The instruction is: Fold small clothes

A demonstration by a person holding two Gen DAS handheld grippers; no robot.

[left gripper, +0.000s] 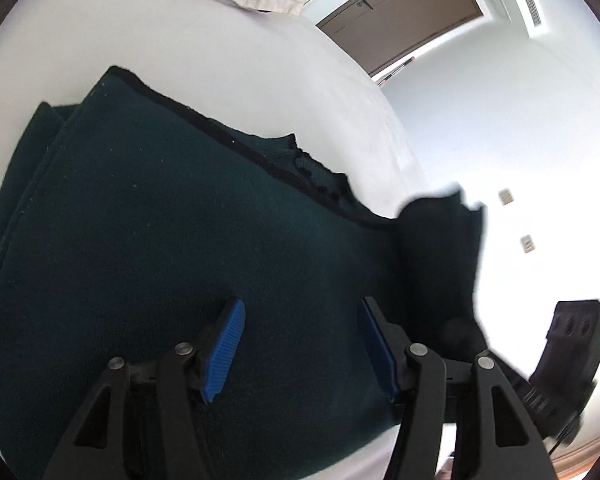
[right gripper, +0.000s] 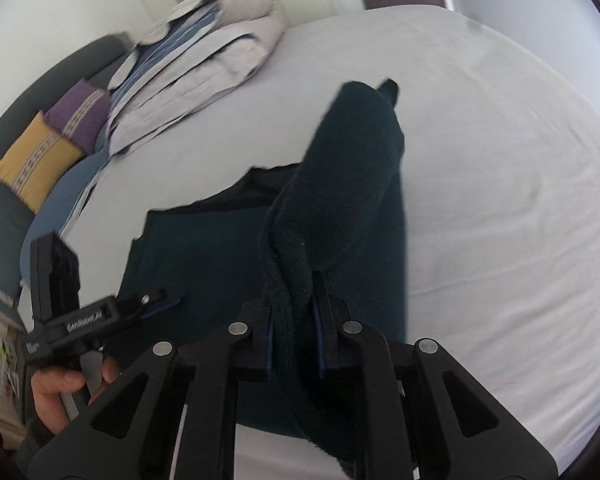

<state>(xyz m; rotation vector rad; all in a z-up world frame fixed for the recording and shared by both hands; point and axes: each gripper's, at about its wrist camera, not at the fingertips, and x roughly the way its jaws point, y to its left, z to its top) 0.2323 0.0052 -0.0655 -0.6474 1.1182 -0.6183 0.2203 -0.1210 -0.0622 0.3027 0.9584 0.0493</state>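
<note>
A dark green knitted garment [left gripper: 160, 220] lies partly folded on a white bed [left gripper: 260, 60]. My left gripper [left gripper: 302, 344] is open just above the cloth, with blue pads [left gripper: 226, 350] on each side and nothing between them. My right gripper [right gripper: 294, 320] is shut on a raised fold of the dark green garment [right gripper: 356, 168] and holds it lifted above the flat part [right gripper: 196, 248]. In the right wrist view the left gripper [right gripper: 156, 304] sits low over the cloth at the left. In the left wrist view the right gripper's body [left gripper: 568, 364] shows beside the lifted fold [left gripper: 440, 248].
Folded grey and blue bedding [right gripper: 192, 64] lies at the head of the bed. Yellow [right gripper: 36, 160] and purple [right gripper: 80, 116] cushions rest against a dark headboard at left. A brown door [left gripper: 404, 12] stands beyond the bed. White sheet [right gripper: 500, 200] stretches to the right.
</note>
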